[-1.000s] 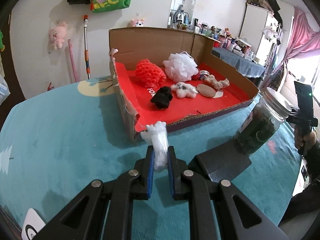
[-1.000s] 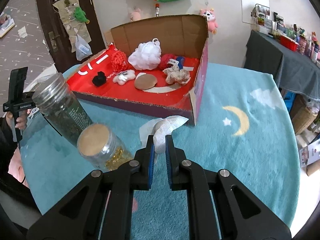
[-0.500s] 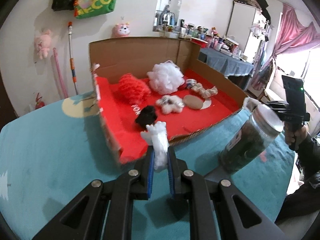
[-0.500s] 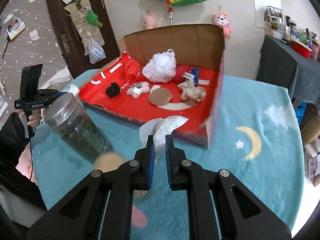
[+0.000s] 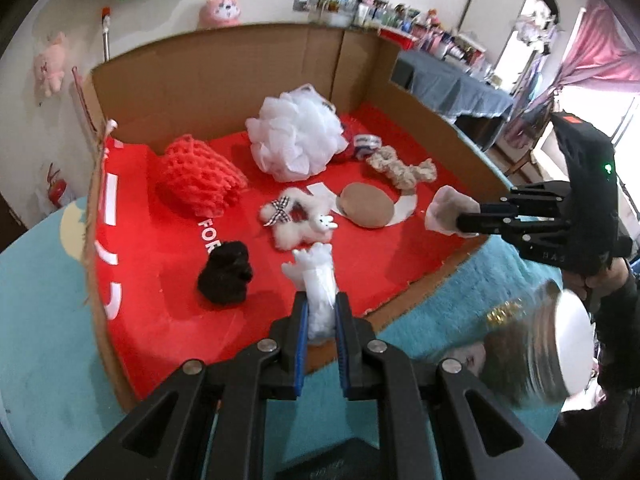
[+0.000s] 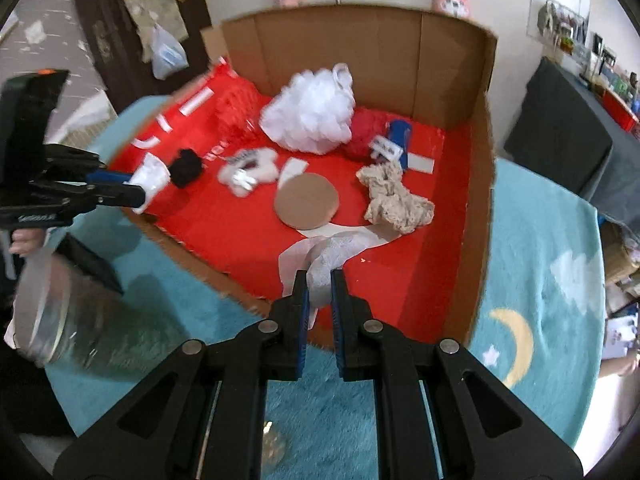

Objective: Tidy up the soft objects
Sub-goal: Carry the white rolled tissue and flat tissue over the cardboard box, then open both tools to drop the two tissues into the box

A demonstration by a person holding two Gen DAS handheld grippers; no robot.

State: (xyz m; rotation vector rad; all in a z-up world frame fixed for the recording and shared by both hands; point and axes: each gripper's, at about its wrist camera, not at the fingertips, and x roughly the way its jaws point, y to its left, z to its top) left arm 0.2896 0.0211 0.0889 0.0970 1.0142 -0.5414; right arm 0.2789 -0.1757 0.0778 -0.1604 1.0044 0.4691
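My left gripper is shut on a white fluffy wad held over the near edge of the red-lined cardboard box. My right gripper is shut on a white tissue, held over the box's front edge. Each gripper shows in the other's view, the right gripper and the left gripper, both over the box rim. Inside lie a white bath pouf, a red knit piece, a black pompom, a white fuzzy toy, a tan round pad and a beige rope knot.
The box stands on a teal rug-covered table. A glass jar with a metal lid stands blurred at the box's right, also in the right wrist view. A second jar's top peeks under my right gripper.
Both grippers have moved forward and up, from over the teal table to over the box's front rim, still holding their pieces. The jars now sit lower and nearer in view.
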